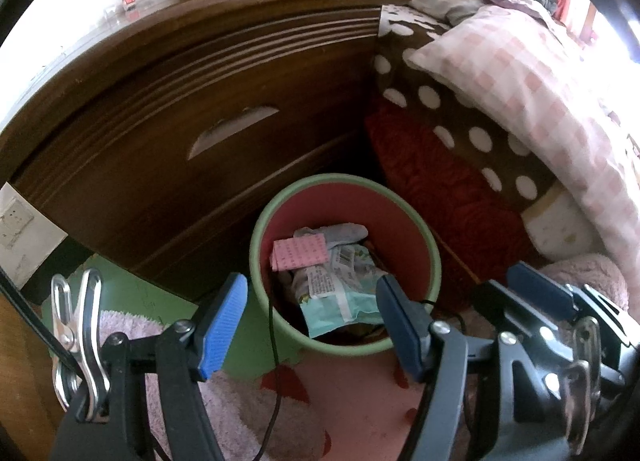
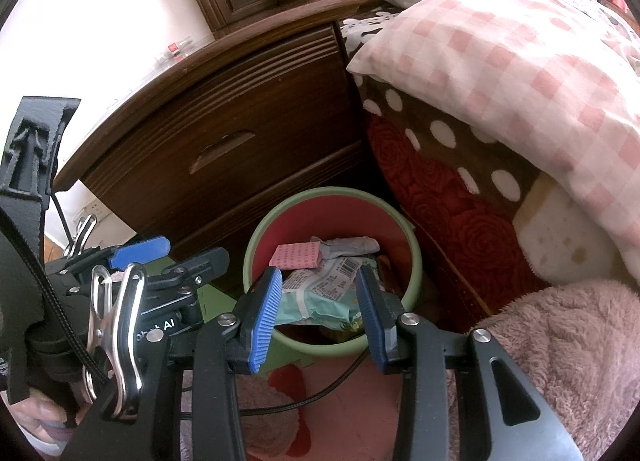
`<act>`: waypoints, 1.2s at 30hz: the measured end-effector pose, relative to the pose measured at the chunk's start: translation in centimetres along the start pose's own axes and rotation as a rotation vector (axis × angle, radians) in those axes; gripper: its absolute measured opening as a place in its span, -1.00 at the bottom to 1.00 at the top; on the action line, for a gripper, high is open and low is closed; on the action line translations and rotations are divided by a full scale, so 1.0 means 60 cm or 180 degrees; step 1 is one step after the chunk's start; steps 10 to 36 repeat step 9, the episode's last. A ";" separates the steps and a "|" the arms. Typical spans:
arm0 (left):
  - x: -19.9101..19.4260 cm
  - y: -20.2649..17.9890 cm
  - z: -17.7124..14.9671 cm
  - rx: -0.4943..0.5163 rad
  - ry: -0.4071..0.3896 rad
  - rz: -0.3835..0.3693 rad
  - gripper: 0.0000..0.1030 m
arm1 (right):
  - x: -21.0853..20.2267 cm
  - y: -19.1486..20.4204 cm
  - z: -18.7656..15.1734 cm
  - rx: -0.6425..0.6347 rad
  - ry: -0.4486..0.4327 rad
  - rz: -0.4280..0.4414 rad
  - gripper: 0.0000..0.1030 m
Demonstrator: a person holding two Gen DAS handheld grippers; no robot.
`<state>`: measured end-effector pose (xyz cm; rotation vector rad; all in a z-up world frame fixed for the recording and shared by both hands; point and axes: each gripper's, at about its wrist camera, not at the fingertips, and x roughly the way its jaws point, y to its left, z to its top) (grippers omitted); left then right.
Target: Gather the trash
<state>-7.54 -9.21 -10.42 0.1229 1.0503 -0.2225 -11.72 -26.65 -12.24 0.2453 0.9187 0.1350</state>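
I am holding both grippers over the trash bin [image 1: 346,265], which is sitting on the floor between the wooden nightstand [image 1: 192,109] on the left and the bed [image 1: 500,109] on the right. The left gripper [image 1: 310,321] is standing with its fingers fairly wide and nothing between them; the right gripper [image 2: 320,311] is standing narrower, also empty, with the bin's near rim showing through the gap.

The trash is lying inside the bin: a pale green plastic wrapper [image 1: 340,289] with a barcode, a pink patterned card [image 1: 298,255] resting on top of it toward the far left, and a crumpled grey scrap [image 1: 348,233] at the far side. I am judging all of it as light. The wrapper looks soft, crinkly and probably slippery, so I would be pinching a folded edge or the crimped seam rather than the flat face. The card looks thin and stiff; taking it by its raised near edge seems best.

If the bin itself is what I am meant to lift, I am reading it as rigid, light plastic, best gripped across the rim wall. A dark cable [image 1: 274,341] is trailing past the near rim and could snag.
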 end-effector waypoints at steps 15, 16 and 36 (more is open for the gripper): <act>-0.005 -0.002 0.004 0.0037 0.0023 -0.0082 0.36 | -0.001 0.000 0.000 -0.0001 -0.0002 0.0002 -0.23; -0.005 -0.002 0.004 0.0037 0.0023 -0.0082 0.36 | -0.001 0.000 0.000 -0.0001 -0.0002 0.0002 -0.23; -0.005 -0.002 0.004 0.0037 0.0023 -0.0082 0.36 | -0.001 0.000 0.000 -0.0001 -0.0002 0.0002 -0.23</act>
